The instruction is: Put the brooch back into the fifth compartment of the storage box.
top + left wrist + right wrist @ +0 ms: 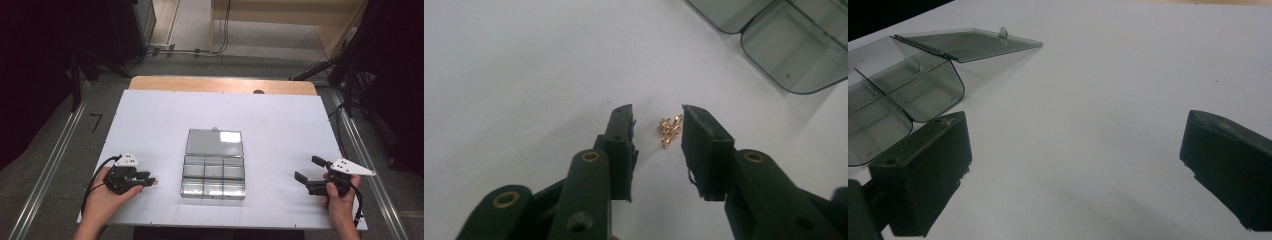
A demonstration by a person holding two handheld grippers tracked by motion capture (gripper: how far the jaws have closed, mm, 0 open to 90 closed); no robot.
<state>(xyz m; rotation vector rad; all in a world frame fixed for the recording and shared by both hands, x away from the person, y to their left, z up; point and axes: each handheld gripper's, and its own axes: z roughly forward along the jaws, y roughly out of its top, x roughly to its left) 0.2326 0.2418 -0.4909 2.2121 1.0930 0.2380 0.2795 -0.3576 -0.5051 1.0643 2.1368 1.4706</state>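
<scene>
The left hand-held gripper (pixel 656 117), jaws narrowed but not yet pressing, is poised over a small cluster of copper-coloured pins (pixel 669 130) on the white worktop (pixel 524 75), near the open compartment box (pixel 213 172), where pins could be scattered by an uneven pinch, while the right hand-held gripper (pixel 1075 150) is held wide apart.

No readable text, label, brand, number or sign can be made out on the clear compartment box (pixel 214 170), the white table (pixel 280 130) or either gripper; any fine print there may simply be lost to the low resolution.
</scene>
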